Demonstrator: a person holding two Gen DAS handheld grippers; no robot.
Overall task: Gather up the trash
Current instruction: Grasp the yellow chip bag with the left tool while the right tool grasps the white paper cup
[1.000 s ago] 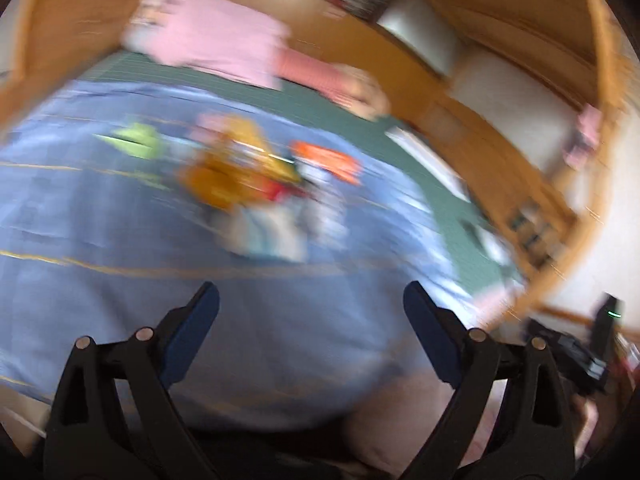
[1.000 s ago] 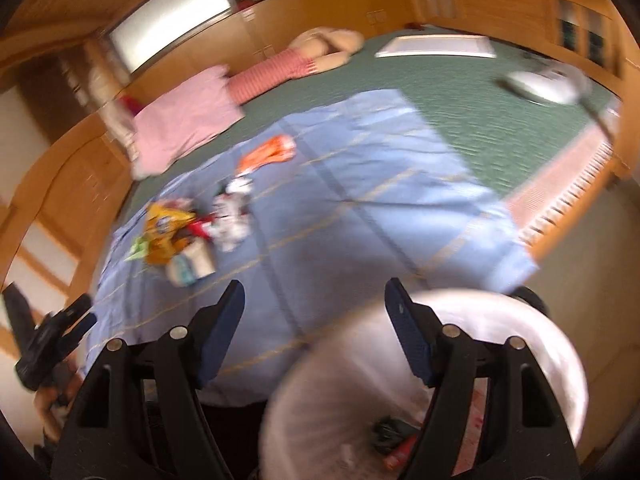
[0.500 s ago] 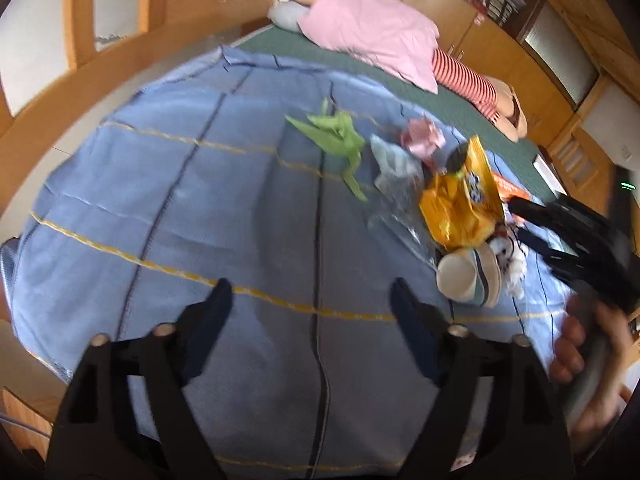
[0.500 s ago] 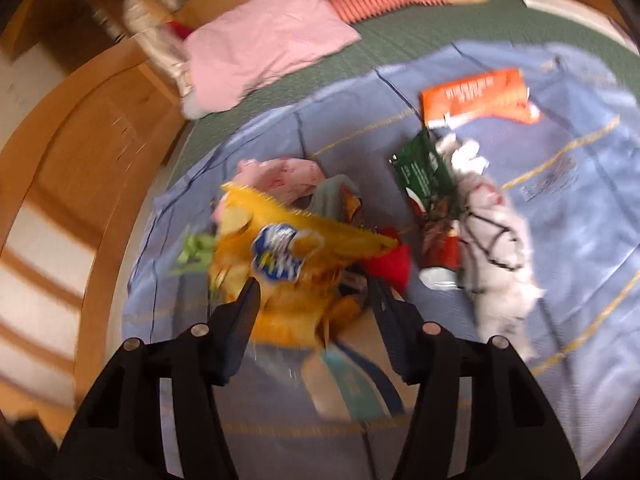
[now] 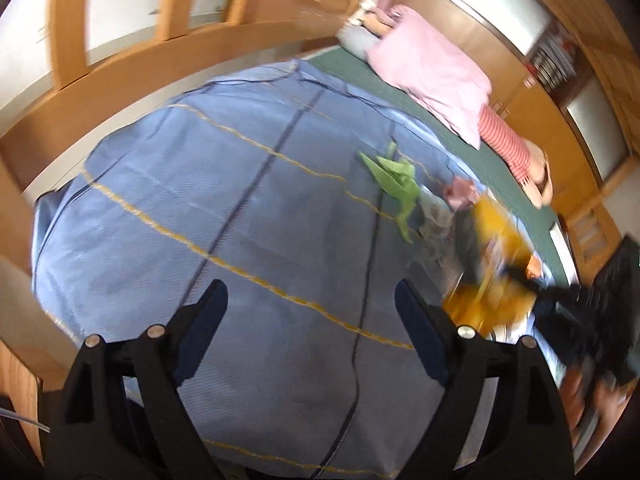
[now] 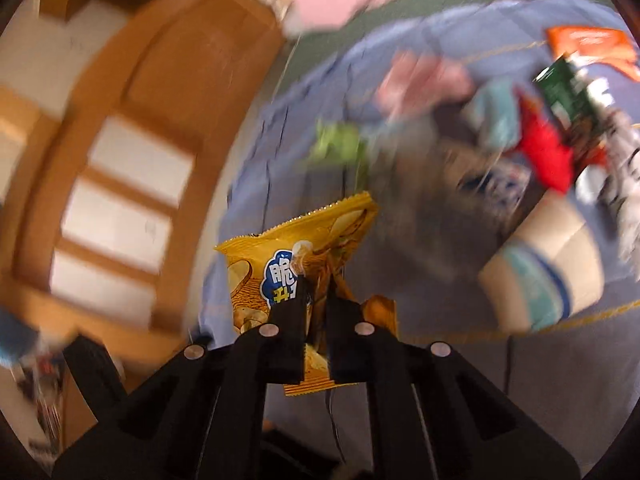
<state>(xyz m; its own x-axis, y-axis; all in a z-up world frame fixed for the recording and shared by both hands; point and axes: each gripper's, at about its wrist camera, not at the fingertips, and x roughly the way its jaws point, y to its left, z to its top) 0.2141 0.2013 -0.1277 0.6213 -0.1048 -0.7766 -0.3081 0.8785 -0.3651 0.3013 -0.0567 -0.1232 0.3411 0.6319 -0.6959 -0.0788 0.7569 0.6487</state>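
The right gripper (image 6: 316,292) has just been closing, and its 2 jaws now pinch a yellow chip bag (image 6: 304,248) between them. The bag sticks up past the fingertips, its crimped top edge tilted, with more of it hanging below the jaws. In the left wrist view the same bag (image 5: 492,264) shows as a yellow blur at the right side of the blue sheet (image 5: 240,248), with the dark right gripper (image 5: 568,312) on it.

The left gripper (image 5: 312,316) hangs over the near part of the sheet with its jaws wide apart and nothing between them.

The rest of the trash lies in a cluster toward the far right part of the sheet. A green wrapper (image 5: 394,176) lies at the cluster's left edge, with a crumpled pink wrapper (image 5: 460,194) near it. From the right wrist, a paper cup (image 6: 548,264) lies on its side to the right of the held bag. Beyond it are a red scrap (image 6: 548,156), a dark green packet (image 6: 568,92) and an orange packet (image 6: 592,46), all blurred.

A pink blanket (image 5: 432,68) lies on the green carpet (image 5: 480,148) past the sheet's far edge.
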